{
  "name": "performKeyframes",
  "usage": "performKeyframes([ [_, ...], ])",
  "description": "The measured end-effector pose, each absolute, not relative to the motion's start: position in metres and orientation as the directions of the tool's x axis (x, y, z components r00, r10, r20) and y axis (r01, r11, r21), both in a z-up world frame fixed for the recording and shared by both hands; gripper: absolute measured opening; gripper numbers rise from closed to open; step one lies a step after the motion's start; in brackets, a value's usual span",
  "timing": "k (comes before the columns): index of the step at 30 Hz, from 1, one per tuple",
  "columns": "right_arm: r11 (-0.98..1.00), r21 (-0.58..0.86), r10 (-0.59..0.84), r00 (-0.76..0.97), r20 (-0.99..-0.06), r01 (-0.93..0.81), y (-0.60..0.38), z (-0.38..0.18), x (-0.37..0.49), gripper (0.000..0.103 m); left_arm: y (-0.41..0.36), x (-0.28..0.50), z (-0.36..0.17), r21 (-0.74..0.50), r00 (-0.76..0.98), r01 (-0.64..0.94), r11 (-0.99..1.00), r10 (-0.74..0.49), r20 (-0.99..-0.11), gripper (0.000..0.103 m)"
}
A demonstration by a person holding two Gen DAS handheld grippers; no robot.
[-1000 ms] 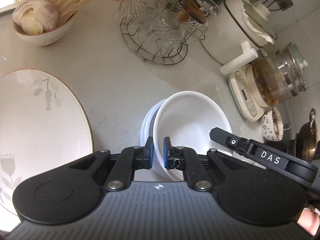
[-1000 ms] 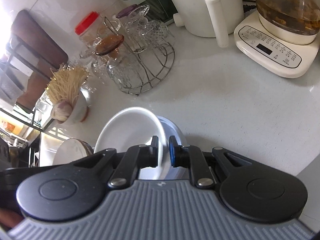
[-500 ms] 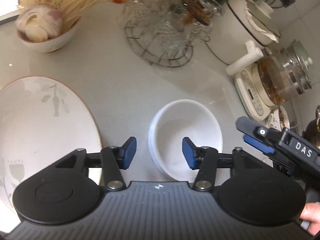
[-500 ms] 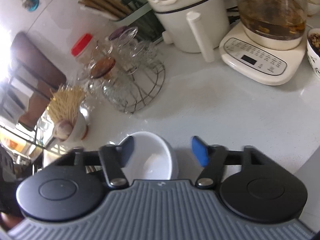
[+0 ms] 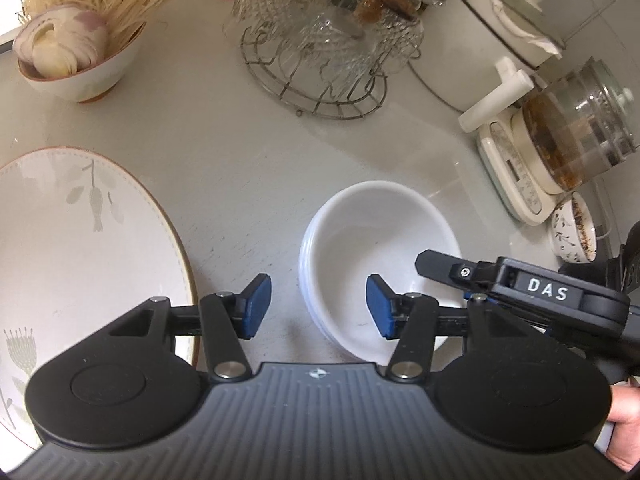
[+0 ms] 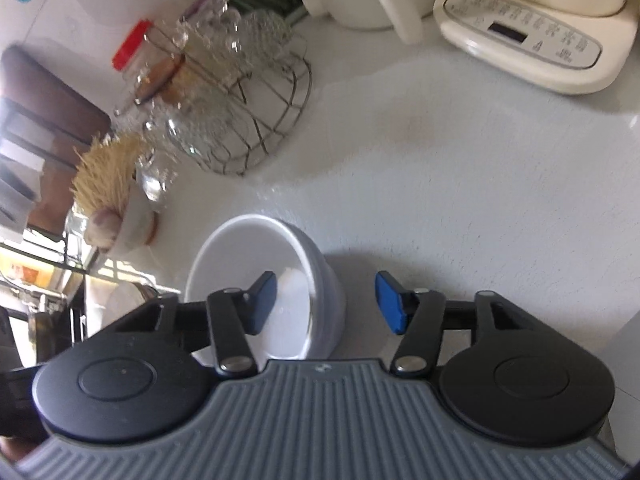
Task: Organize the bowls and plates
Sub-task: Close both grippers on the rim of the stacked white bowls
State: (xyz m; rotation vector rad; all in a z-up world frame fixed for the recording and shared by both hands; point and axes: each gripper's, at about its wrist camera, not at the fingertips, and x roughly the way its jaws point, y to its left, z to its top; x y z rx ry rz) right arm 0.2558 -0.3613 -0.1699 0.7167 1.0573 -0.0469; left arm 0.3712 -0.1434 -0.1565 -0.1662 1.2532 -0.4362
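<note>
A stack of white bowls (image 5: 376,248) sits on the pale counter; it also shows in the right wrist view (image 6: 276,280). My left gripper (image 5: 318,308) is open and empty, its jaws astride the stack's near left rim without touching it. My right gripper (image 6: 326,302) is open and empty, astride the stack's right rim; it shows in the left wrist view (image 5: 520,292) at the stack's right side. A large white plate with a leaf pattern (image 5: 76,264) lies flat to the left.
A wire rack of glass cups (image 5: 320,44) stands at the back. A bowl with garlic and noodles (image 5: 76,52) is at the back left. A white pot (image 5: 496,36), a glass kettle on its base (image 5: 560,148) and a small patterned cup (image 5: 574,232) line the right.
Both grippers were shut on the top bowl's rim, tilted over the stack. Both let go and opened; the bowl now sits nested level in the stack. Both have drawn back slightly.
</note>
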Motion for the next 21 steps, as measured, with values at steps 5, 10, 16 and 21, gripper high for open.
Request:
performKeyframes([
  [5,0.721,0.563,0.319,0.528,-0.787,0.404,-0.363,-0.178,0.254,0.030,-0.140,0.370,-0.156,-0.367,0.253,0.232,0.901,-0.421,-0.871,0.058],
  [10,0.726,0.541,0.292,0.522,-0.801,0.425,-0.360,-0.177,0.252,0.023,-0.141,0.370,-0.164,-0.370,0.237,0.220,0.903,-0.417,-0.877,0.057],
  [16,0.718,0.530,0.256,0.536,-0.804,0.451,-0.362,-0.175,0.246,0.018,-0.145,0.368,-0.170,-0.333,0.265,0.209,0.919,-0.381,-0.886,0.050],
  [21,0.735,0.515,0.247,0.533,-0.809,0.442,-0.360,-0.174,0.243,0.017,-0.149,0.366,-0.173,-0.318,0.277,0.226,0.921,-0.374,-0.885,0.042],
])
